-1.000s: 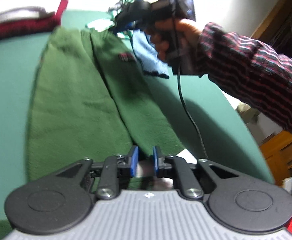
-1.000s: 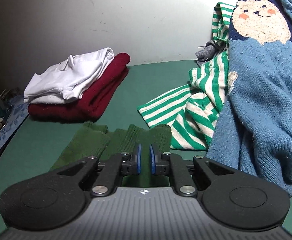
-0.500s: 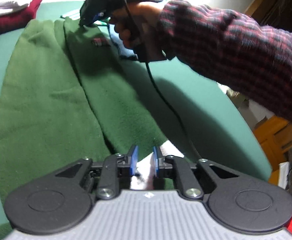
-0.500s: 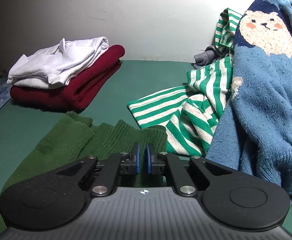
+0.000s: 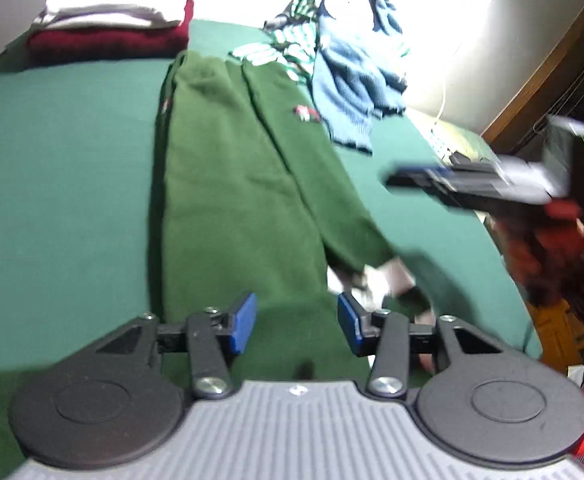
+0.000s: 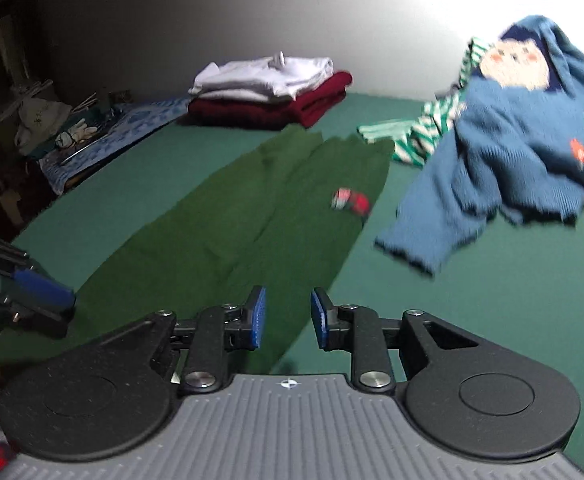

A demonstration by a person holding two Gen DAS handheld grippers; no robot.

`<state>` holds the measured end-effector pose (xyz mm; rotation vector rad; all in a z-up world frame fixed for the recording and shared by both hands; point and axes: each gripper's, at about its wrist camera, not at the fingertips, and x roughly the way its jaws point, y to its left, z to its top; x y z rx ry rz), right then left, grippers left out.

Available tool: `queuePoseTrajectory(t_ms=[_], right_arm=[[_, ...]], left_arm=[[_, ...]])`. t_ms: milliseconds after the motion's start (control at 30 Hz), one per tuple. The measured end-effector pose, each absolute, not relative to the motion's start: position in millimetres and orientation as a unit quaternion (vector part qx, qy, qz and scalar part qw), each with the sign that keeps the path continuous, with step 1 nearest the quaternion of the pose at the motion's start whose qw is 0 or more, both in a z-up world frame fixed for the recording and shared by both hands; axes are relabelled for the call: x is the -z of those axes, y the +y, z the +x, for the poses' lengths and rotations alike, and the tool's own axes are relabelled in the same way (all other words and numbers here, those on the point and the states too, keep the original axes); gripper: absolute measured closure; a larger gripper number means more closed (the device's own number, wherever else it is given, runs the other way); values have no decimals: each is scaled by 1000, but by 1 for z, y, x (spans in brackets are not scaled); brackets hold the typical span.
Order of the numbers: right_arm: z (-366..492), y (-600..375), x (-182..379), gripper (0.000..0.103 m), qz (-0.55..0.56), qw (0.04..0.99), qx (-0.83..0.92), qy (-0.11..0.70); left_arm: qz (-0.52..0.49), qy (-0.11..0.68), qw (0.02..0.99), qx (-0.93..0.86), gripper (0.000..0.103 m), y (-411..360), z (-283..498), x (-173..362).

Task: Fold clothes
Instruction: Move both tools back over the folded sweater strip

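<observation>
Green knit fills the left wrist view: the green sweater lies folded lengthwise down the frame's centre on the green table. My left gripper at the bottom stands wide apart, holding nothing, above the sweater's near end. My right gripper blurs in from the right edge. In the right wrist view the sweater runs through the middle; my right gripper gapes empty. The blue sweater sits upper right, the folded stack top centre.
</observation>
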<state>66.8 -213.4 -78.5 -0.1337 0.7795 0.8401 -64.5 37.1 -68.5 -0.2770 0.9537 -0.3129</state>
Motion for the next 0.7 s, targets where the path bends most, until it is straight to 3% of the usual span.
queuePoseTrajectory(t_ms=[233,333,533,700], right_arm=[[7,-268,98,76,14,814,-360,456],[-13,-271,97,76,35,809,-368,457],[-44,-258,94,74,-23,810,-403,426],[-48,-259,96,73,-10,820,-377,431]], left_arm=[[-141,483,855,124,49,57,-115,74],[-156,490,852,102,48,71,-139,74],[-192,485,852,35,51,94,-189,76],[-302,450,840,-13,51,123,-206,90]])
